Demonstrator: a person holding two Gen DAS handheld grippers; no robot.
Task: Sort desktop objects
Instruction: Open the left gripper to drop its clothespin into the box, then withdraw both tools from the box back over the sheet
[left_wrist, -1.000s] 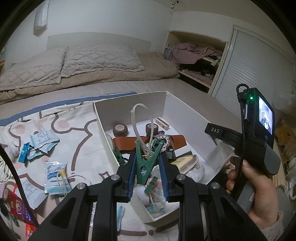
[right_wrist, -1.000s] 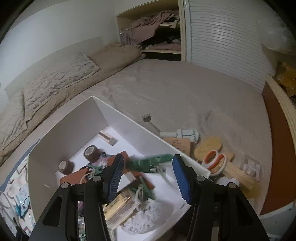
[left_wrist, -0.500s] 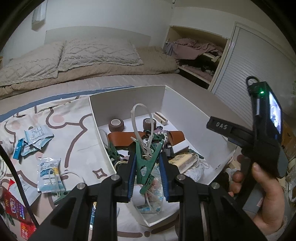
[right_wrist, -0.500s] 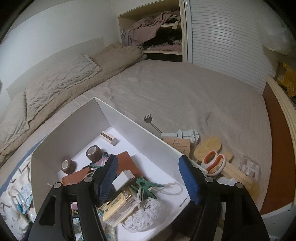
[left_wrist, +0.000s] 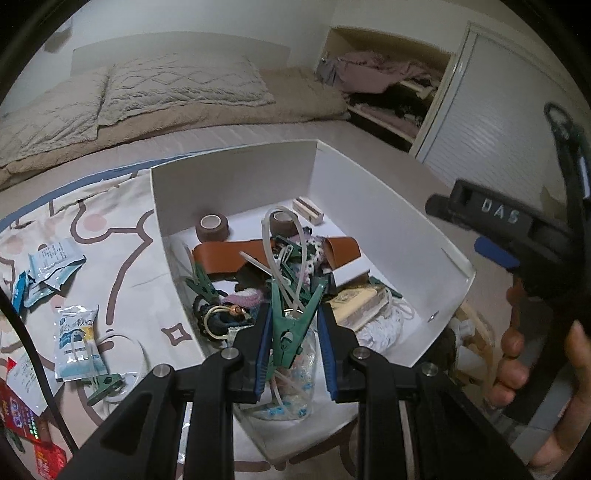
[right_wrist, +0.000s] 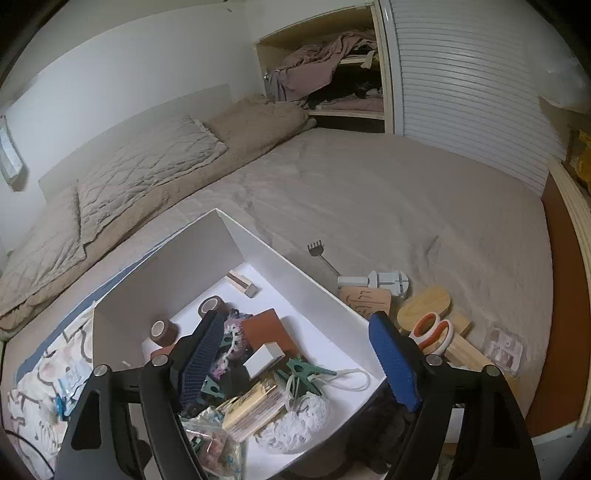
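Packets: several light-blue sachets (left_wrist: 51, 266) lie on the patterned sheet (left_wrist: 122, 236) at the far left; a larger white-and-blue packet (left_wrist: 75, 341) lies nearer, and a dark green clip (left_wrist: 105, 384) sits just beside its near edge.
Red wrappers: a few red packs (left_wrist: 22, 417) lie at the near left corner.
White box: an open white cardboard box (left_wrist: 236, 173) stands on the bed, right of the sheet.
Box contents, far end: two brown tape rolls (left_wrist: 212, 227), a small wooden block (left_wrist: 308, 210) against the far wall, and a brown leather strap (left_wrist: 229, 254).
Box contents, middle: a white cable tie loop (left_wrist: 284, 236) rises over a tangle of green clips, knitted pieces and hair ties.
Box contents, near right: a cream booklet (left_wrist: 356, 301) rests on a white lace piece (left_wrist: 380, 328); a small white box (right_wrist: 264, 360) lies on a brown card.
Left gripper: the left gripper (left_wrist: 293, 341) hangs over the near part of the box, its blue pads clamped on a green clothespin (left_wrist: 290, 328) that stands upright between them.
Right gripper: the right gripper (right_wrist: 291, 356) hovers over the box's right side with jaws spread wide and nothing between them; in the left view a hand (left_wrist: 535, 373) grips its black handle.
Outside the box, right: a back scratcher (right_wrist: 321, 256), a white tool (right_wrist: 388, 282), wooden boards (right_wrist: 424, 306), orange-handled scissors (right_wrist: 430, 330) and a clear case (right_wrist: 504, 345) lie on the beige bedcover (right_wrist: 406, 206).
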